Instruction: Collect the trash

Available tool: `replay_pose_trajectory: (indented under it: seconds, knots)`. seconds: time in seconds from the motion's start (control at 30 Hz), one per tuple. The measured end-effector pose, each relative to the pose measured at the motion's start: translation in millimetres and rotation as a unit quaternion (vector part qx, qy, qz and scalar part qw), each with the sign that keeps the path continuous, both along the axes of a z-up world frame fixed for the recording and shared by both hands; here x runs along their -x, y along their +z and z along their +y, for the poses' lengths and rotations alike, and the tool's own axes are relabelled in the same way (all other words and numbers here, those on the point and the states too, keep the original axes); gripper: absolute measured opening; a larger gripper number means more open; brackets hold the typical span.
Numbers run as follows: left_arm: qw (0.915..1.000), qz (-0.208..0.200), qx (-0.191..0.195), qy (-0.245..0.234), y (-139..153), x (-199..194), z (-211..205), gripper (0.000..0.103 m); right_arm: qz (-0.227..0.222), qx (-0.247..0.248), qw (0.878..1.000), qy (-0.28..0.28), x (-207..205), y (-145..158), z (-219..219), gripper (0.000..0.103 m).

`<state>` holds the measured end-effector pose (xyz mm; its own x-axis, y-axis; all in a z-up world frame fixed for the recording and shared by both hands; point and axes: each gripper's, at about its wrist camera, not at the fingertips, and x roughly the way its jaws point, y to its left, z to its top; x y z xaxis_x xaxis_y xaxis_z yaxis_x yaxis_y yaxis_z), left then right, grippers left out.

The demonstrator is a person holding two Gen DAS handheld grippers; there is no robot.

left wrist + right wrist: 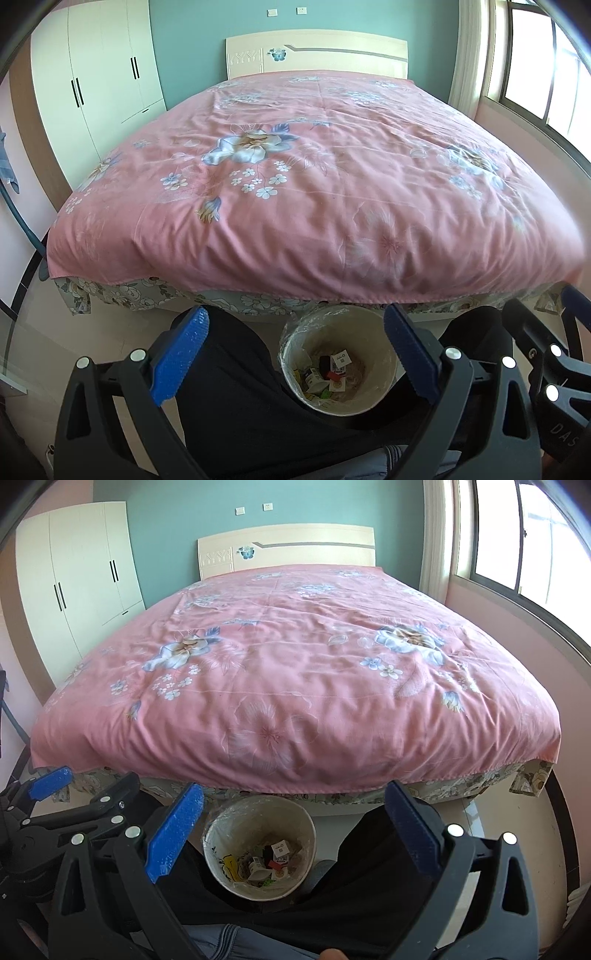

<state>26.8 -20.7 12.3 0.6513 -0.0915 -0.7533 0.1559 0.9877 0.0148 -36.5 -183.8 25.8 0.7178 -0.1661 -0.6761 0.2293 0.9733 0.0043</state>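
Both claws, left and right, gape empty above the lined bin already holding scraps; pink bedspread shows no litter, so collection looks near done.

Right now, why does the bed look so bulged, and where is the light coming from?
In both wrist views the fisheye lens bows the bed outward and darkens the corners. In the left wrist view daylight from the window washes out its panes; the right wrist view shows the same glare, and the bin sits in softer shade.
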Motion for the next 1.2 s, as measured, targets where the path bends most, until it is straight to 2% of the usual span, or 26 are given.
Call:
replay_pose_trajectory:
  seconds: [0.17,0.57,1.2]
  knots:
    - [0.9998,-0.009,0.012,0.009,6.1,9.6,9.2,0.097,-0.003,0.006,1.0,0.002,8.0,3.2,4.0,0.096]
    - [0.9995,-0.027,-0.011,0.009,16.2,25.2,11.0,0.097,-0.007,-0.005,1.0,0.014,16.3,6.6,9.4,0.096]
    - [0.9996,-0.021,-0.011,0.013,16.4,24.8,14.9,0.097,0.001,-0.012,1.0,0.016,15.3,2.8,7.0,0.096]
